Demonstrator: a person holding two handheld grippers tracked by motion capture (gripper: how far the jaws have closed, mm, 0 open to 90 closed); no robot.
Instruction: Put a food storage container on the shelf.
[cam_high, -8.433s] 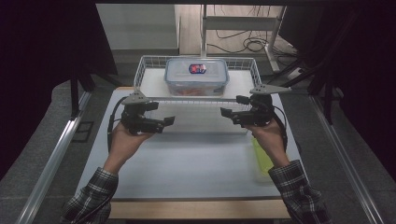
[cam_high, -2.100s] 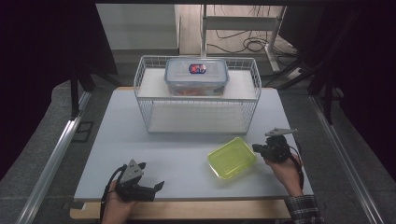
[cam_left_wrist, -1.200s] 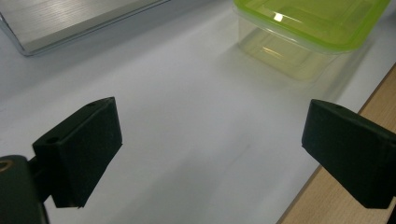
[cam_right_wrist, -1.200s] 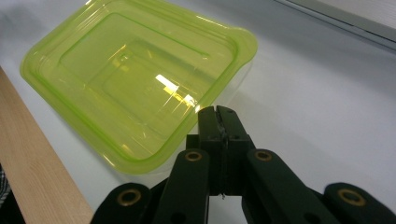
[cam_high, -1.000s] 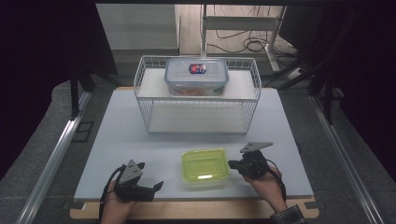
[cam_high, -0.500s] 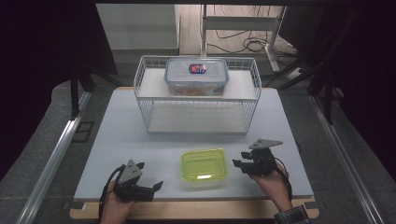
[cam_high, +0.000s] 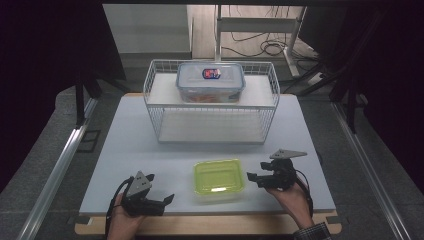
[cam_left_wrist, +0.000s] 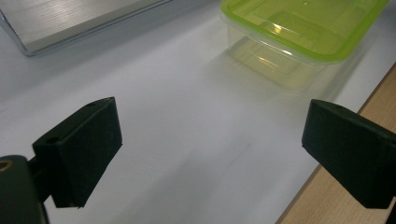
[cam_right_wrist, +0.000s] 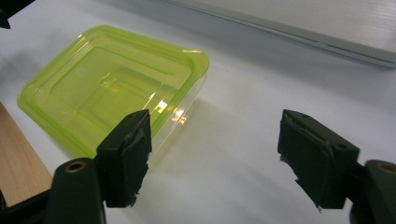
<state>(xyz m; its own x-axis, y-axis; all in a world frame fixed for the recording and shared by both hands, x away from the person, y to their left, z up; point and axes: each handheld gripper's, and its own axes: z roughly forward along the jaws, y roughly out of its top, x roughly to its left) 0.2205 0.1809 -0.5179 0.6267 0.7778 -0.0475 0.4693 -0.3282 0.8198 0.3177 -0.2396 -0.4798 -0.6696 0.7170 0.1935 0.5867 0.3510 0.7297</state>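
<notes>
Your lime-green container (cam_high: 218, 179), clear plastic with a rounded rectangular lid, sat flat on the matte white counter (cam_high: 150, 150), long axis left to right. Your right gripper (cam_high: 254, 178) just beside it had been opening, nothing between the jaws; left gripper (cam_high: 167, 199) gaped empty.
</notes>
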